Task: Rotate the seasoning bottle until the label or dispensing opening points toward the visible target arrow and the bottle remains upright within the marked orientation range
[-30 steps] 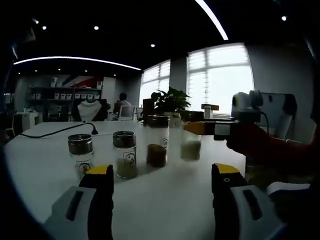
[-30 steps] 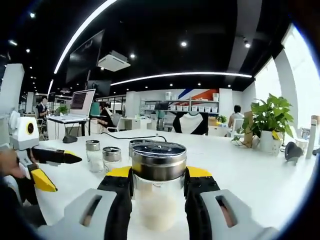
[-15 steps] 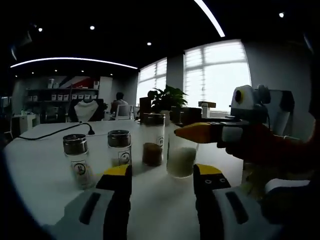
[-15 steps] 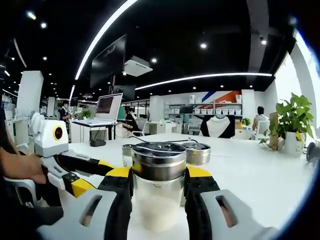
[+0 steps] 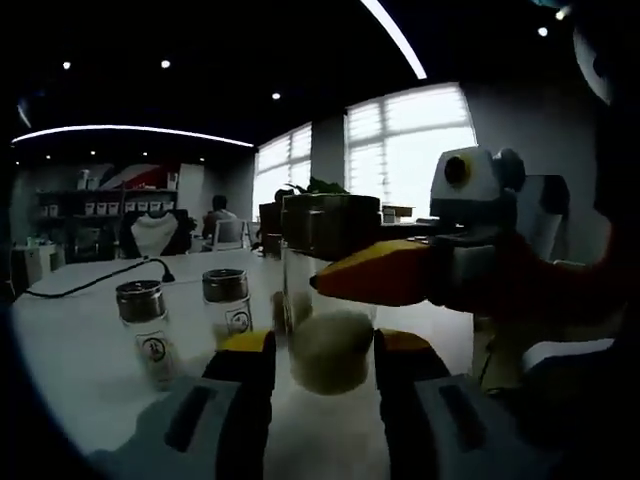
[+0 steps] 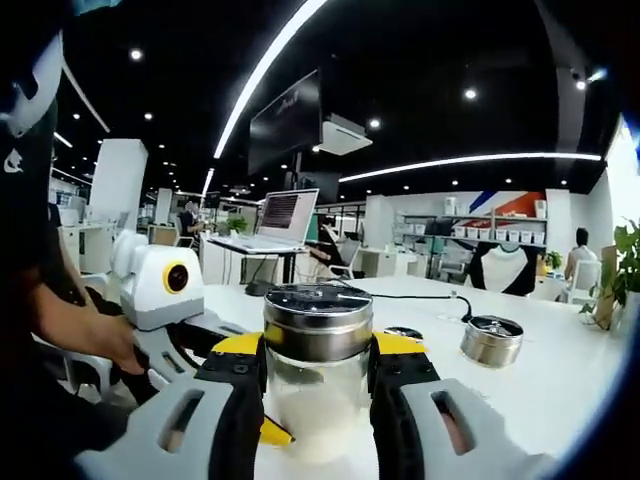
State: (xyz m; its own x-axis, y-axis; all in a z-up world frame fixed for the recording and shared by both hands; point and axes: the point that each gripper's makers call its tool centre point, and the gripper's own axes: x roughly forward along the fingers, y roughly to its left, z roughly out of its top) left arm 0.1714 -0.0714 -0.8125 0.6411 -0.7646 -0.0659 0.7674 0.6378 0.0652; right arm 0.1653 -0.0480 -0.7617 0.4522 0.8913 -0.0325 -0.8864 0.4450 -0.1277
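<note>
Your right hand-held gripper (image 6: 318,385) is clamping the seasoning bottle (image 6: 318,375) upright above the table (image 6: 560,385), while your left hand-held gripper (image 5: 322,352) is flanking it, apparently not gripping. Squeezing from both sides while twisting risks tipping it toward the 2 nearby jars (image 5: 142,318).

Left gripper view looking low across white table (image 5: 90,350) toward windows (image 5: 415,145), very near bottle (image 5: 325,290). Right gripper view facing opposite way (toward laptop (image 6: 270,218)), sharing same bottle (image 6: 318,375).
</note>
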